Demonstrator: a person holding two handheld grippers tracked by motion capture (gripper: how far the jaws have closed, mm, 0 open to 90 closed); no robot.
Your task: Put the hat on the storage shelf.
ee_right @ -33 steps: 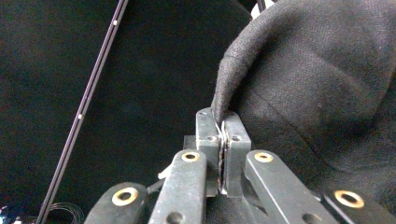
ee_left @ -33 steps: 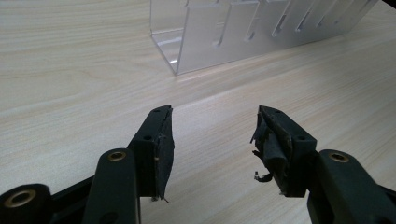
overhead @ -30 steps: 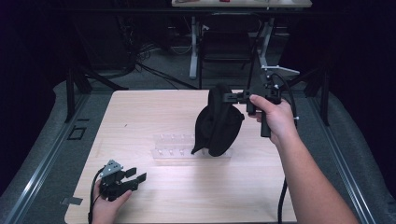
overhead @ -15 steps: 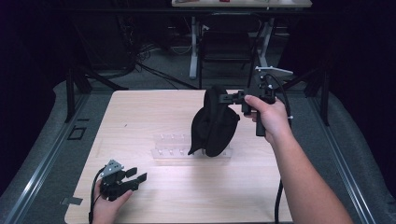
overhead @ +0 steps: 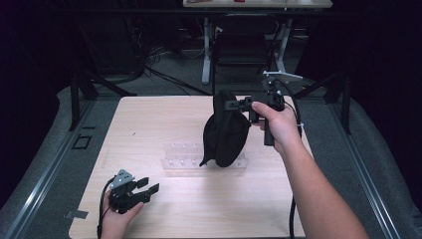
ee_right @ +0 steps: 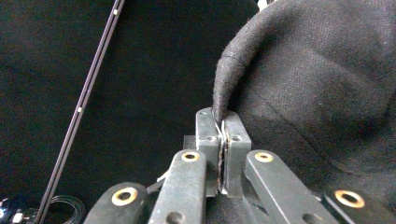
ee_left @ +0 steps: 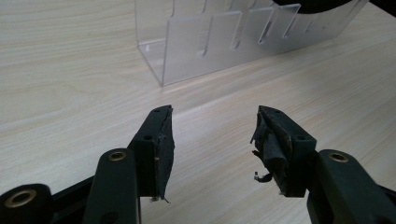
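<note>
A black felt hat [overhead: 226,132] hangs by its brim from my right gripper [overhead: 234,105], which is shut on the fabric edge above the table's middle right. In the right gripper view the jaws are pressed together on the hat brim [ee_right: 223,123], and the hat [ee_right: 317,84] bulges off to the right. The hat's lower end hangs over the right part of a clear acrylic slotted rack [overhead: 181,157]. My left gripper [overhead: 149,185] rests open near the table's front left corner. It faces the rack [ee_left: 219,37] with nothing between its pads [ee_left: 163,144].
The light wooden table [overhead: 149,119] stands on grey floor with metal rails at both sides. A dark chair [overhead: 244,45] and table legs stand beyond the far edge, with cables on the floor. The right gripper's cable [overhead: 291,219] trails off the front edge.
My right hand has shifted a little to the left, carrying the hat with it over the rack. The left gripper has stayed put.
</note>
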